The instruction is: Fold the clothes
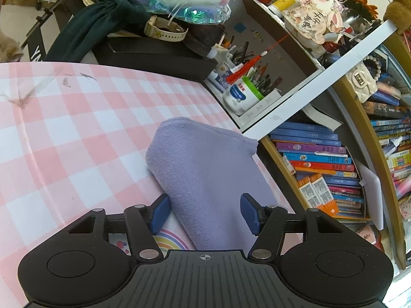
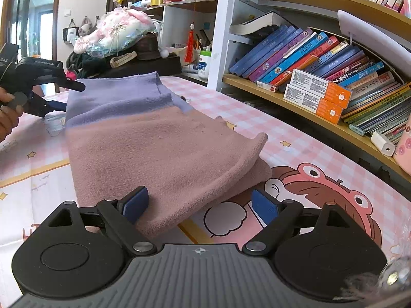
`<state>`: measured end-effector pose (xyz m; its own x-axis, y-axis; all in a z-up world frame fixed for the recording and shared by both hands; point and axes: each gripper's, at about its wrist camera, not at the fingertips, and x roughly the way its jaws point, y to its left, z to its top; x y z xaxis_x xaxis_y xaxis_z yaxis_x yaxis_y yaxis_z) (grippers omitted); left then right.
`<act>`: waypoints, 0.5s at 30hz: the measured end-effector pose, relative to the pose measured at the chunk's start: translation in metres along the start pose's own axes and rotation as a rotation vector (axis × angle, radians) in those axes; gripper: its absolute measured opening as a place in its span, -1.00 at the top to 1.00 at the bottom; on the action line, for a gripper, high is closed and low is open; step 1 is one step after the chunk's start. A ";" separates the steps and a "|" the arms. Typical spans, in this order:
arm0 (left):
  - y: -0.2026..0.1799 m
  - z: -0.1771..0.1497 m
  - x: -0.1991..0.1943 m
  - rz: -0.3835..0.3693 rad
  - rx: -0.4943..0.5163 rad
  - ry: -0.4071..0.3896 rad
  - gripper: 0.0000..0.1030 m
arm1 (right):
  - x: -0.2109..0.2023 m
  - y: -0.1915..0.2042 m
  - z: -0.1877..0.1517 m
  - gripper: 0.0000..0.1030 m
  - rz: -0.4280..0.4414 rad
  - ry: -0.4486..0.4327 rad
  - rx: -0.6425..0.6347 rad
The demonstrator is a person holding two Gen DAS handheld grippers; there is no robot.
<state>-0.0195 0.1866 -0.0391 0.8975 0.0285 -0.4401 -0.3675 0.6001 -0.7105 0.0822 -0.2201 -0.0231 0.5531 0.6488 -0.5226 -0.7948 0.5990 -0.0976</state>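
Note:
A folded cloth, lilac at one end [image 1: 205, 164] and dusty pink at the other [image 2: 159, 151], lies on the pink checked tablecloth [image 1: 77, 133]. My left gripper [image 1: 205, 211] is open, its blue pads either side of the lilac end. In the right wrist view my right gripper [image 2: 200, 205] is open too, straddling the pink end's near corner. That view also shows the left gripper [image 2: 55, 106] at the cloth's far left edge, held by a person's hand [image 2: 7, 118].
Bookshelves packed with books [image 2: 321, 71] run along the table's right side. A black box [image 1: 154, 54] piled with dark cloth, a watch and a wrapped plush toy stands at the far end. Pens and a white jar [image 1: 240, 96] fill a cubby beside it.

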 end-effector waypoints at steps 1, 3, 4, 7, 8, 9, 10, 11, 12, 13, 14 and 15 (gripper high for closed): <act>-0.001 0.000 0.000 0.000 0.002 0.000 -0.25 | 0.000 0.000 0.000 -0.69 0.000 0.000 0.001; -0.002 0.000 0.001 -0.001 0.006 0.000 -0.32 | 0.000 -0.001 0.000 -0.69 0.001 0.000 0.001; -0.003 -0.001 0.001 -0.001 0.008 -0.001 -0.34 | 0.000 -0.001 0.000 -0.69 0.001 0.001 0.001; -0.007 -0.002 0.003 -0.015 0.039 0.007 -0.54 | 0.000 -0.001 0.000 -0.69 0.002 0.002 0.004; -0.010 -0.003 0.003 -0.023 0.057 0.013 -0.68 | 0.000 -0.001 0.000 -0.69 0.004 0.002 0.006; -0.012 -0.004 0.004 -0.032 0.072 0.018 -0.82 | 0.000 -0.001 0.000 -0.69 0.005 0.003 0.008; -0.014 -0.006 0.004 -0.041 0.088 0.022 -0.89 | 0.000 -0.002 0.000 -0.70 0.008 0.004 0.011; -0.017 -0.007 0.004 -0.050 0.103 0.026 -0.98 | 0.000 -0.002 0.000 -0.70 0.009 0.005 0.014; -0.018 -0.008 0.004 -0.052 0.111 0.025 -1.00 | 0.000 -0.003 0.000 -0.70 0.011 0.006 0.017; -0.019 -0.010 0.004 -0.052 0.118 0.022 -1.00 | 0.000 -0.003 0.000 -0.70 0.012 0.007 0.019; -0.019 -0.010 0.005 -0.047 0.117 0.021 -1.00 | 0.000 -0.004 0.000 -0.70 0.014 0.008 0.020; -0.020 -0.009 0.005 -0.040 0.115 0.021 -1.00 | 0.000 -0.004 0.000 -0.70 0.015 0.008 0.022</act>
<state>-0.0100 0.1677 -0.0324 0.9052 -0.0133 -0.4248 -0.2999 0.6882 -0.6606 0.0853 -0.2223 -0.0227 0.5392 0.6540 -0.5305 -0.7973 0.5994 -0.0715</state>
